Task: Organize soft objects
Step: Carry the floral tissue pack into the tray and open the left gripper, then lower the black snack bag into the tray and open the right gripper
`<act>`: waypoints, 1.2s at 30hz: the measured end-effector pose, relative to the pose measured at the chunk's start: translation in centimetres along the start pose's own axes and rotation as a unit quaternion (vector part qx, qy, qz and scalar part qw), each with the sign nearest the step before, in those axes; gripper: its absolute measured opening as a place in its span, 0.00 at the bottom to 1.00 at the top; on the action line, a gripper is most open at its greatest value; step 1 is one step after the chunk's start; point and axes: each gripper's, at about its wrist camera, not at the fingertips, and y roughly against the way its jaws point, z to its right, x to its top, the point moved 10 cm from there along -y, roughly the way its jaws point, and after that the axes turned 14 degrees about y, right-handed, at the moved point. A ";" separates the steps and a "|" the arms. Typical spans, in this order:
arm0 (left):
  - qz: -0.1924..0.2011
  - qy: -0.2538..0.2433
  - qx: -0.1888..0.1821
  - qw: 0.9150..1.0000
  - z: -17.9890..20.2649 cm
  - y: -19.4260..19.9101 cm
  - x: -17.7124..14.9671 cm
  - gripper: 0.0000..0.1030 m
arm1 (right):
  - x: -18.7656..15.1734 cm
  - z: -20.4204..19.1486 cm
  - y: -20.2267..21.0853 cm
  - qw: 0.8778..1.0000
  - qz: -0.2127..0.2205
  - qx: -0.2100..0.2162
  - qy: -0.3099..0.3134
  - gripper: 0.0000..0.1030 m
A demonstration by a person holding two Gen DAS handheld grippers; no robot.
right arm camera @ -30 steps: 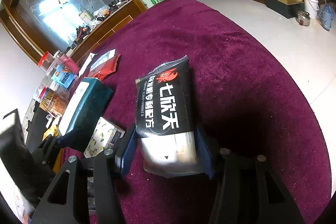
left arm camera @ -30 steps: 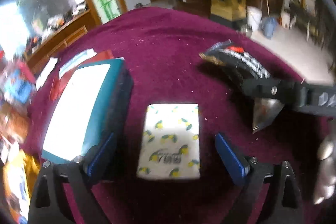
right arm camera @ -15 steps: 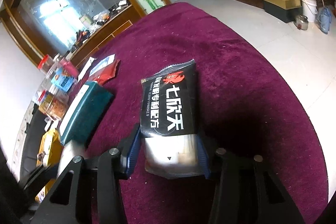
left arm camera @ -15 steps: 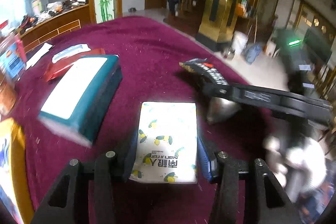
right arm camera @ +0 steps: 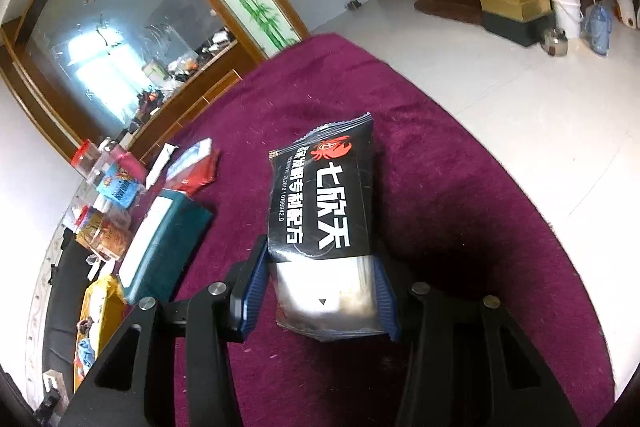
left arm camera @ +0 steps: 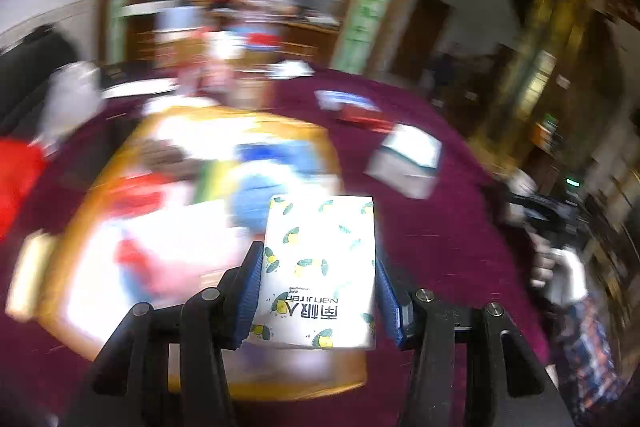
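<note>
The left gripper [left arm camera: 318,291] holds a white tissue pack [left arm camera: 318,267] with little lemons printed on it. The blue pads [left arm camera: 250,291] press on its two long sides, near the end closest to the camera. The pack is up in the air, above the edge of a yellow tray [left arm camera: 120,163] full of blurry, colorful things. The tray sits on the table [left arm camera: 440,239], which has a dark red cloth.

The tissue pack looks light and squishy. It probably bends in a little when squeezed, so a soft hold on the long sides is enough. Its plastic skin may be a bit slippery, so the pads should stay flat on it.

The right gripper [right arm camera: 322,295] holds a black snack bag [right arm camera: 324,203] with a red crab and big white letters. The pads pinch the shiny silver bottom end, and the rest of the bag sticks out in front, over the red table. It looks just off the cloth, but that is hard to tell.

This bag looks puffy and light. What is inside may crush, so a hard squeeze is a bad idea. The film is smooth and may slide.
</note>
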 end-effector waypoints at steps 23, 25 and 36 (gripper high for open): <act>0.002 0.032 0.131 0.991 -11.4 -0.8 0.1 0.73 | -12.0 -37.5 3.3 0.922 -0.120 0.239 0.282 0.45; 0.032 0.037 0.118 0.992 -11.4 0.9 0.4 0.76 | -13.7 -39.8 2.5 0.909 -0.138 0.248 0.304 0.45; 0.063 0.072 0.052 0.994 -12.0 3.0 1.0 0.78 | -18.5 -45.1 -5.1 0.873 -0.235 0.206 0.374 0.45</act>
